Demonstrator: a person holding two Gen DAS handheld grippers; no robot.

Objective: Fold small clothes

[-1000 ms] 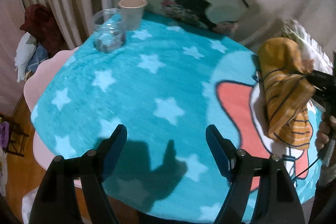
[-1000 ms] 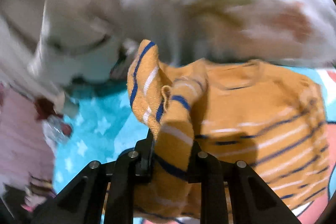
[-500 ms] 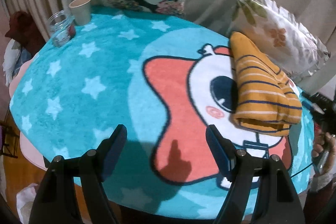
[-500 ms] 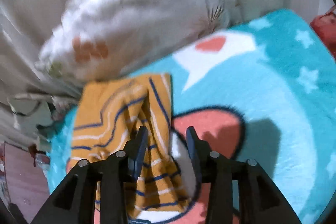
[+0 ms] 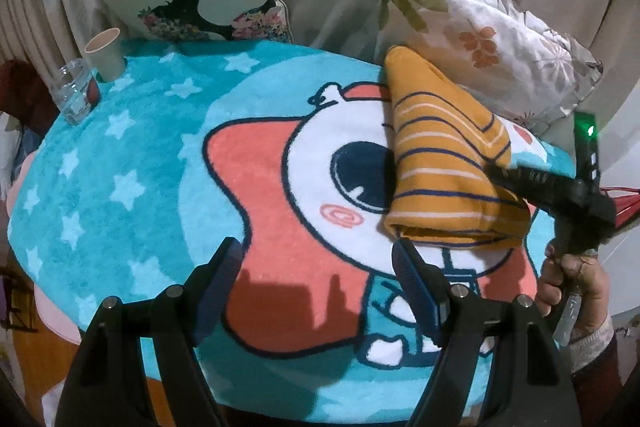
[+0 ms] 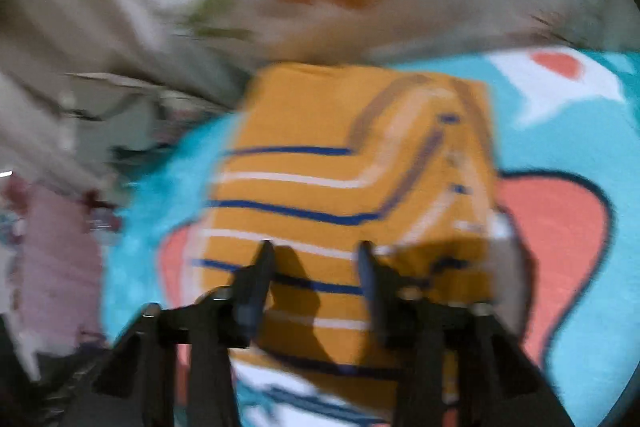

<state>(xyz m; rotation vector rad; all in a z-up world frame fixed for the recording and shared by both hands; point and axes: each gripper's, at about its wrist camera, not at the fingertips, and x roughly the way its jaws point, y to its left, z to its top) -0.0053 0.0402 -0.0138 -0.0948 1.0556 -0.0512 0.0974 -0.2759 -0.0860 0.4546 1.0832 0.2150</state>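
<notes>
Two claws, and neither of mine grips anything. My left gripper hangs wide apart over the bare cartoon print of the turquoise star blanket, nothing between its pads. I judge I hold it there, near the orange striped top, so it is ready to steady or pinch the near folded edge.

The top lies on the right side of the blanket, doubled over into a thick wedge, its far end just beside the leaf-print cushion. That spot keeps it well apart from the paper cup and the glass jar at the far left edge.

My right gripper points down over the top's striped upper layer. That view is blurred, yet a clear gap shows between the fingers and no cloth is pinched in it. From the left view, my right hand holds that tool at the blanket's right rim, the fingers reaching across the garment. I judge this is to press or smooth the fold flat, or to take a fresh hold for one more fold.
</notes>
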